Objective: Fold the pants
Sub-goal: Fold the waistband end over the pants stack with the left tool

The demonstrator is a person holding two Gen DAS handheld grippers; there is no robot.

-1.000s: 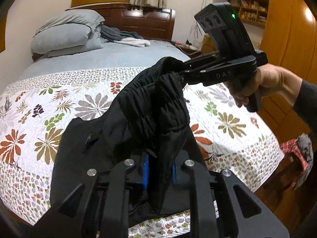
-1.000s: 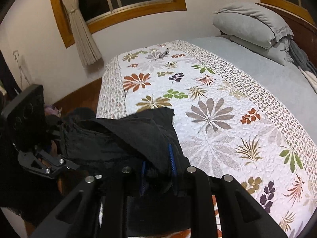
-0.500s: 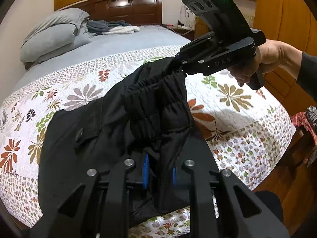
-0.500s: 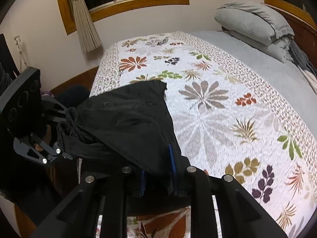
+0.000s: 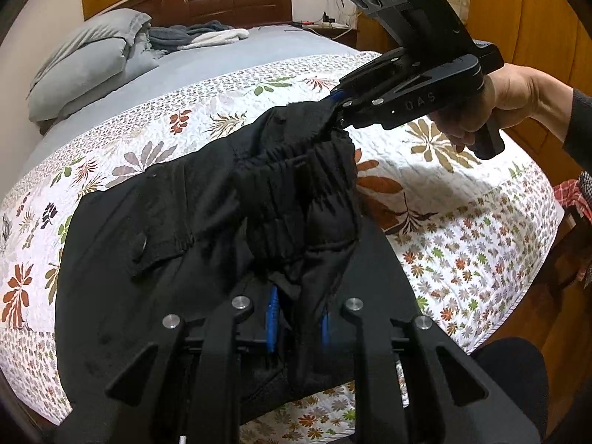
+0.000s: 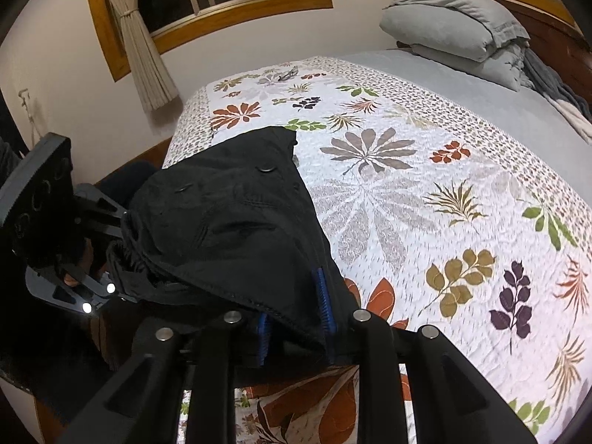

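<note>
Black pants (image 5: 166, 222) with an elastic waistband lie partly spread on the floral quilt (image 5: 444, 192), their waist end lifted between both grippers. My left gripper (image 5: 298, 323) is shut on a bunched fold of the waistband, its blue pads (image 5: 272, 314) showing on either side of the cloth. In the left wrist view a hand (image 5: 518, 100) holds my right gripper (image 5: 335, 109), which pinches the far waist corner. In its own view the right gripper (image 6: 294, 320) has the pants (image 6: 229, 214) between its jaws, which are opening. The left gripper (image 6: 120, 233) shows at the left.
Grey pillows (image 5: 85, 59) and folded bedding sit by the dark wooden headboard (image 5: 229, 0). A wooden wardrobe (image 5: 536, 18) stands on the right of the bed. A window with a tied curtain (image 6: 144, 44) is on the far wall. The quilt (image 6: 407, 185) stretches bare beyond the pants.
Both grippers have sunk toward the bed with the pants. More of the black cloth now rests spread on the quilt. The gap between the right gripper's blue pads has widened slightly.
</note>
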